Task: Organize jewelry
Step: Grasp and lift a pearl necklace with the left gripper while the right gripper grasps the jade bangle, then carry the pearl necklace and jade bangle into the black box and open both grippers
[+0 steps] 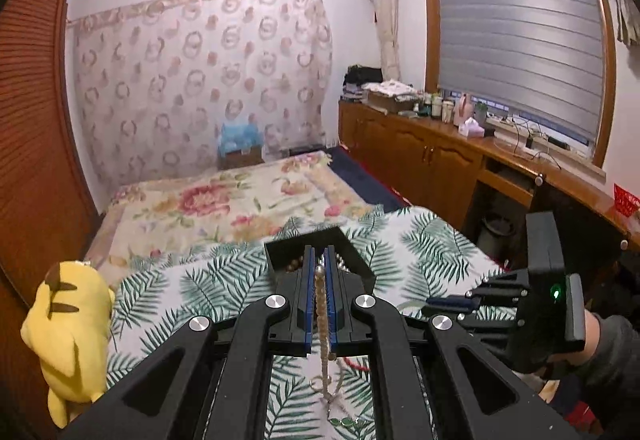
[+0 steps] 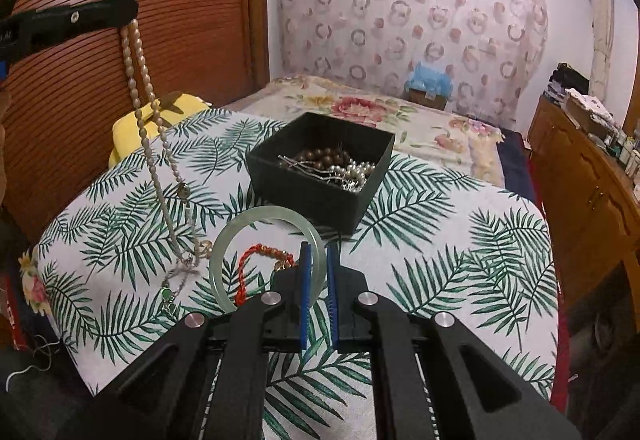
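Left gripper (image 1: 319, 272): I had its jaws clamped on a pearl necklace (image 2: 149, 95), which hung down to the leaf-print surface (image 2: 440, 240).
Necklace end: its pendant lay on the cloth, near the bangle.
Right gripper (image 2: 316, 264): jaws nearly closed, gripping the rim of a pale green bangle (image 2: 224, 260), tilted up off the cloth.
Red cord bracelet (image 2: 256, 264): I saw it through the bangle.
Black box (image 2: 320, 195): behind the bangle, holding brown beads, pearls, silver chain.
Yellow plush toy (image 1: 68, 336): left edge.

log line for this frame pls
left tool: shut on pearl necklace, lifted, tail on cloth | right tool: shut on jade bangle | black box: holds beads, pearls
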Demonstrator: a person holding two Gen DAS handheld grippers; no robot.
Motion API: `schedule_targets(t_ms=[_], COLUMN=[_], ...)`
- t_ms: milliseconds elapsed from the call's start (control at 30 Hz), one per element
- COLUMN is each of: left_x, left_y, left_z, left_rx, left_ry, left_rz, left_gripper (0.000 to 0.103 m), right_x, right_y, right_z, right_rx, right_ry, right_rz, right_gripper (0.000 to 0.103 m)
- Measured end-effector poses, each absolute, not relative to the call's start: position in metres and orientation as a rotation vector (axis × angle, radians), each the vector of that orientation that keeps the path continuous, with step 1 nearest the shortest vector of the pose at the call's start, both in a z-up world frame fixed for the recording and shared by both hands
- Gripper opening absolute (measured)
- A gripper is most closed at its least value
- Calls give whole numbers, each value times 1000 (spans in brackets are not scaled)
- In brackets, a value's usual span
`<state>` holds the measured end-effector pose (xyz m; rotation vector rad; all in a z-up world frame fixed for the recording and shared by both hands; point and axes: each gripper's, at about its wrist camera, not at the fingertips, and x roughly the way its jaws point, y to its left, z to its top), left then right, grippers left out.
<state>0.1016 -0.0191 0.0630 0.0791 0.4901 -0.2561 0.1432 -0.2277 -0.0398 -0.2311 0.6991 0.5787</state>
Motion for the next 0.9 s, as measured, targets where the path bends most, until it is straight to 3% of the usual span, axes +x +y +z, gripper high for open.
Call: schedule_targets(t_ms=[533, 900], left_x=[90, 113], left_y=[-26, -23], left_z=[124, 105], left_rx=[72, 65], left_ry=[362, 409], left_rz=[-261, -255], left_gripper=[4, 4], right_x=[142, 156], right_y=[-230, -231], right_z=[-31, -29], right_rx=[-217, -211], right_ry=[681, 678], right_rz=[573, 571], right_gripper=[9, 9])
